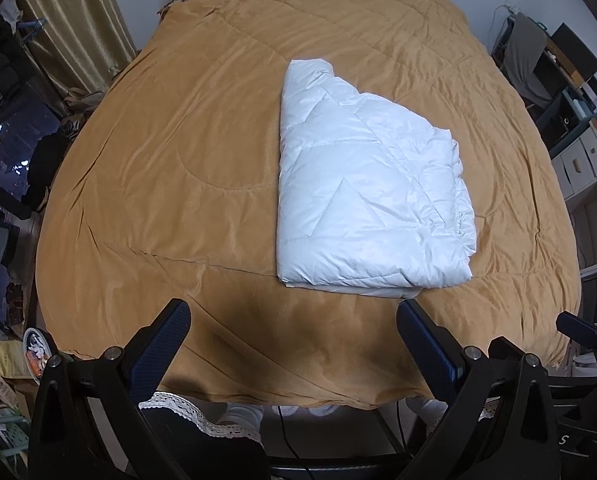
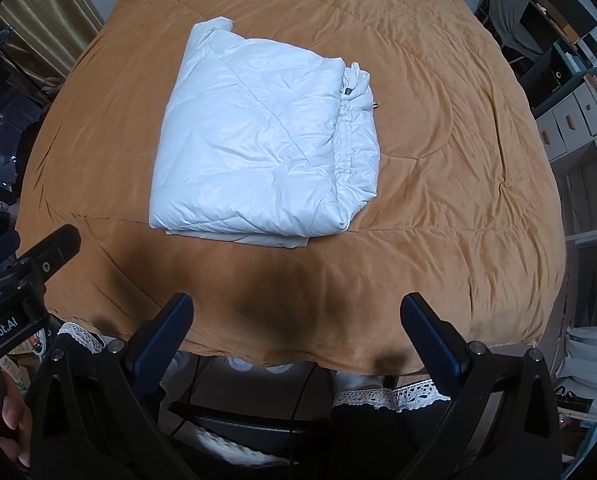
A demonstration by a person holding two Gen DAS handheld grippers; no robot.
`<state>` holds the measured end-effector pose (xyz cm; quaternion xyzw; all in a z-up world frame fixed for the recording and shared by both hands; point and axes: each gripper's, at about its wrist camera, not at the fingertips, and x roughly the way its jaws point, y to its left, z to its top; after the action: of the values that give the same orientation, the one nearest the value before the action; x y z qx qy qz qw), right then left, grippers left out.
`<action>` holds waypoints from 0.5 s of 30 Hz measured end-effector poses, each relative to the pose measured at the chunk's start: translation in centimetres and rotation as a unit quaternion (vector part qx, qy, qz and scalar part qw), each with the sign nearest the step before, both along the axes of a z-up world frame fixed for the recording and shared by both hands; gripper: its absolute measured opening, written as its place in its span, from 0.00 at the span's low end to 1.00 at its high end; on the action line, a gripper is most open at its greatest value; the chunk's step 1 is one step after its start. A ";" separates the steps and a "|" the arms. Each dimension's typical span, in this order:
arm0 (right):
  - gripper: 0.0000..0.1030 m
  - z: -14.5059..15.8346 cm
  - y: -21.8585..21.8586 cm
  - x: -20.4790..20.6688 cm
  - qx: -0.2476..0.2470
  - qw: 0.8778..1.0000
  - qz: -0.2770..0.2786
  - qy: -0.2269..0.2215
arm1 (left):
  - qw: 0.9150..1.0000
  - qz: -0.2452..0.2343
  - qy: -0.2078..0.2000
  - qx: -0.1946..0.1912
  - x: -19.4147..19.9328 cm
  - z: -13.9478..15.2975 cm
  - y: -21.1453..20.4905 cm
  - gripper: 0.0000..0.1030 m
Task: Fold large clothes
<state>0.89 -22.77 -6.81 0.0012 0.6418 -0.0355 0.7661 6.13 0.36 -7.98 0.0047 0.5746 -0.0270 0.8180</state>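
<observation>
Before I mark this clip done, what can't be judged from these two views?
- White jacket: sleeves and inner layers are tucked beneath the top panel in both views.
- Small metal piece at its right edge: too small to identify.
- Bed's near side: covered by the overhanging quilt and the open right gripper.

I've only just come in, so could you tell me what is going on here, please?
A person is folding clothes on a bed with a handheld gripper in each hand. A white padded jacket lies folded into a compact bundle on the tan bedspread. The left gripper and the right gripper are both open and empty, held over the near edge of the bed, short of the jacket and not touching it.
</observation>
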 end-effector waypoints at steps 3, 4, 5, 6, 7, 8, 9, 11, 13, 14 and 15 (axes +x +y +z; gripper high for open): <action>1.00 -0.1 -0.1 -0.1 0.000 1.000 0.004 0.001 | 1.000 -0.001 0.000 0.000 0.0 0.0 0.0 1.00; 1.00 -0.1 0.0 -0.1 0.000 1.000 0.005 0.001 | 1.000 -0.001 0.000 0.001 0.0 0.0 0.0 1.00; 1.00 -0.1 0.0 -0.2 0.000 1.000 0.007 0.002 | 1.000 0.000 0.000 0.001 -0.1 0.0 -0.1 1.00; 1.00 -0.1 0.1 -0.1 -0.001 1.000 0.007 0.002 | 1.000 0.001 0.001 0.001 -0.1 -0.1 -0.1 1.00; 1.00 -0.1 0.1 -0.2 -0.001 1.000 0.008 0.003 | 1.000 0.002 0.000 0.001 -0.2 0.0 0.0 1.00; 1.00 -0.1 0.1 -0.2 -0.001 1.000 0.008 0.003 | 1.000 0.003 0.000 0.001 -0.2 -0.1 0.0 1.00; 1.00 -0.1 0.1 -0.2 -0.001 1.000 0.007 0.004 | 1.000 0.004 0.000 0.001 -0.3 0.0 0.0 1.00; 1.00 -0.2 0.1 -0.1 -0.001 1.000 0.006 0.004 | 1.000 0.005 -0.001 0.001 -0.4 0.0 0.0 1.00; 1.00 -0.2 0.1 -0.2 -0.001 1.000 0.006 0.005 | 1.000 0.006 0.000 0.002 -0.3 -0.1 0.1 1.00; 1.00 -0.2 0.0 -0.1 0.000 1.000 0.006 0.005 | 1.000 0.005 0.000 0.001 -0.2 -0.1 0.1 1.00; 1.00 -0.2 0.0 -0.1 0.000 1.000 0.005 0.006 | 1.000 0.006 0.000 0.001 -0.3 -0.1 0.1 1.00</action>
<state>0.78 -22.78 -7.04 -0.0020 0.6464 -0.0317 0.7623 5.88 0.43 -8.08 0.0022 0.5749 -0.0220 0.8180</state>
